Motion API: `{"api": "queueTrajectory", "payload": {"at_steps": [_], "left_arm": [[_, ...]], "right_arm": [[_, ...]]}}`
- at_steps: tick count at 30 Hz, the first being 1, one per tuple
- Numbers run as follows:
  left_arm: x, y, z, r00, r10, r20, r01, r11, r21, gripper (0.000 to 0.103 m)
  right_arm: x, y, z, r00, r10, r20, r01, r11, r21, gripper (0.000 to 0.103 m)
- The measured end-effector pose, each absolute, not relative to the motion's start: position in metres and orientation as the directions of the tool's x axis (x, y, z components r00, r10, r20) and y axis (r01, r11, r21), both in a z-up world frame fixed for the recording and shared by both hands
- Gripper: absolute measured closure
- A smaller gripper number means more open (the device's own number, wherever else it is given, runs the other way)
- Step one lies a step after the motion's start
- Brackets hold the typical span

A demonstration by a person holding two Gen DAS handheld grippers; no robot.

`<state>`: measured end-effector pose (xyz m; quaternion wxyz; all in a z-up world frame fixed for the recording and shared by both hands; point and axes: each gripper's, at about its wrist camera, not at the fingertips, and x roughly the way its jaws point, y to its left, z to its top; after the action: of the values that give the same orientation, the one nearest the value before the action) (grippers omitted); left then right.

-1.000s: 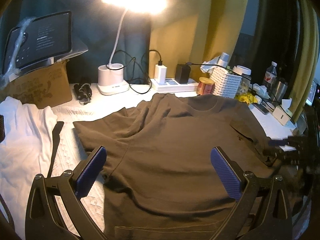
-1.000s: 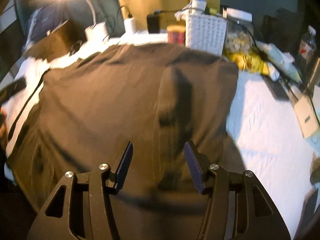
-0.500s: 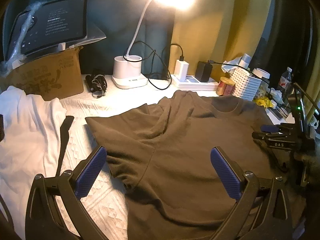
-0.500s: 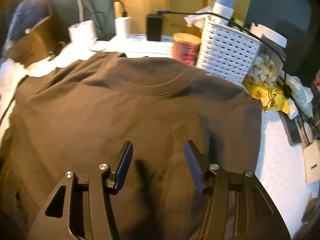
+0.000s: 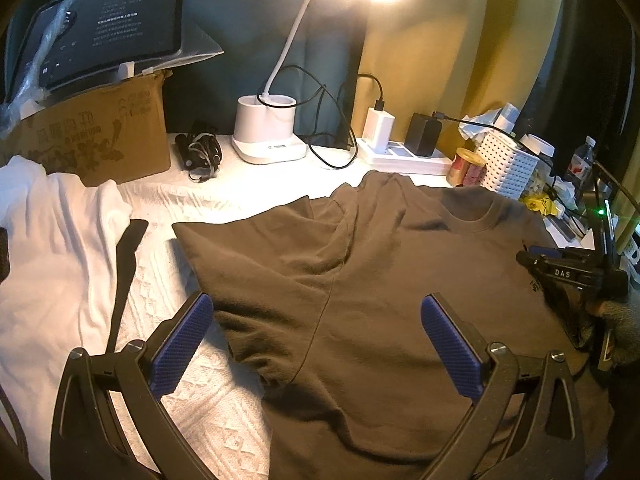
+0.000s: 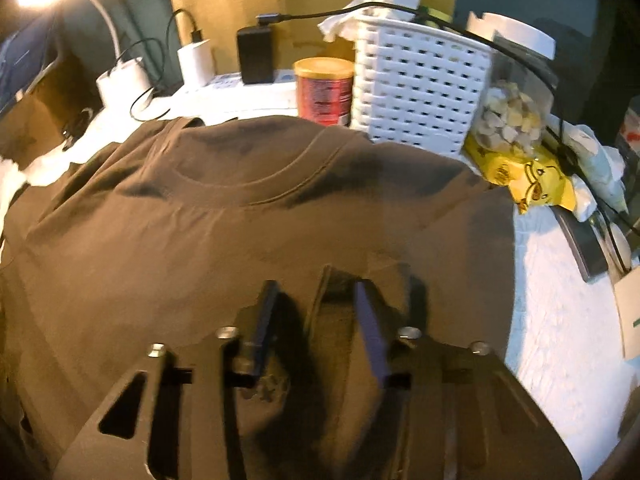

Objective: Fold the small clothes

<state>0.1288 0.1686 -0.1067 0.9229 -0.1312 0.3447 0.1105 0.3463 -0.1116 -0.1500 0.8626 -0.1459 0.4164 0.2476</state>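
Cluttered table (image 5: 208, 420) under a white textured cover, lit by a desk lamp (image 5: 268, 128) at the back, with a cardboard box (image 5: 92, 140), power strip (image 5: 404, 156), red can (image 6: 324, 92) and white basket (image 6: 420, 92) along the far edge. The brown t-shirt (image 5: 400, 280) lies spread front-up, collar pointing away from both claws, body flat but left sleeve rumpled. The left claw (image 5: 316, 348) is wide open and empty above the shirt; its left pad sits over the bare cover just off the sleeve edge, its right pad over the chest. A white garment (image 5: 48, 260) lies well off to that claw's left, not part of this step. The right claw (image 6: 316, 320) is down on the right shoulder area with its jaws closing; a raised fold of brown fabric stands between the pads, which look not yet pressed tight on it. In the left view the right claw (image 5: 560, 268) shows at the far right edge, held by a gloved hand (image 5: 620, 332). Step in hand, as I read it: pinching the shirt's right side to start the first lengthwise fold. Next move likely calls for finishing the pinch on the fabric, the left claw dropping onto the left sleeve or hem to match, then both carrying the cloth toward the centre line without dragging the whole shirt.
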Motion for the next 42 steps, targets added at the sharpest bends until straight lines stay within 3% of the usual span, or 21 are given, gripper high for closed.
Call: {"api": "queueTrajectory", "payload": {"at_steps": [1, 2, 10, 18, 19, 21, 22, 23, 39, 42], "left_arm": [[0.129, 0.169, -0.107, 0.737, 0.111, -0.666, -0.292, 0.942, -0.167, 0.001], [0.129, 0.169, -0.106, 0.738, 0.110, -0.666, -0.290, 0.943, -0.166, 0.001], [0.125, 0.173, -0.102, 0.742, 0.128, -0.658, -0.306, 0.938, -0.163, 0.001], [0.113, 0.173, -0.091, 0.751, 0.155, -0.642, -0.318, 0.937, -0.146, 0.001], [0.112, 0.173, -0.090, 0.751, 0.156, -0.641, -0.319, 0.936, -0.145, 0.001], [0.109, 0.172, -0.089, 0.753, 0.161, -0.638, -0.322, 0.936, -0.144, 0.001], [0.107, 0.172, -0.088, 0.753, 0.161, -0.638, -0.322, 0.936, -0.144, 0.001], [0.106, 0.173, -0.088, 0.754, 0.161, -0.637, -0.323, 0.935, -0.146, 0.001], [0.115, 0.218, -0.102, 0.729, 0.113, -0.675, -0.291, 0.944, -0.157, 0.002], [0.131, 0.233, -0.107, 0.717, 0.115, -0.687, -0.284, 0.949, -0.138, 0.012]], "right_arm": [[0.347, -0.113, -0.149, 0.537, 0.299, -0.789, -0.540, 0.840, -0.049, 0.089], [0.347, -0.114, -0.148, 0.539, 0.299, -0.787, -0.538, 0.841, -0.050, 0.095], [0.322, -0.098, -0.127, 0.515, 0.432, -0.741, -0.627, 0.779, 0.018, 0.096], [0.316, -0.082, -0.143, 0.451, 0.443, -0.775, -0.658, 0.751, 0.047, 0.095], [0.314, -0.083, -0.141, 0.450, 0.446, -0.774, -0.659, 0.750, 0.049, 0.094], [0.307, -0.087, -0.135, 0.458, 0.457, -0.762, -0.663, 0.747, 0.049, 0.077], [0.303, -0.089, -0.131, 0.468, 0.461, -0.754, -0.662, 0.748, 0.046, 0.058], [0.298, -0.092, -0.128, 0.476, 0.465, -0.746, -0.662, 0.748, 0.044, 0.052], [0.248, -0.138, -0.107, 0.550, 0.440, -0.709, -0.568, 0.820, 0.068, 0.052], [0.245, -0.148, -0.103, 0.572, 0.425, -0.702, -0.541, 0.839, 0.067, 0.052]]}}
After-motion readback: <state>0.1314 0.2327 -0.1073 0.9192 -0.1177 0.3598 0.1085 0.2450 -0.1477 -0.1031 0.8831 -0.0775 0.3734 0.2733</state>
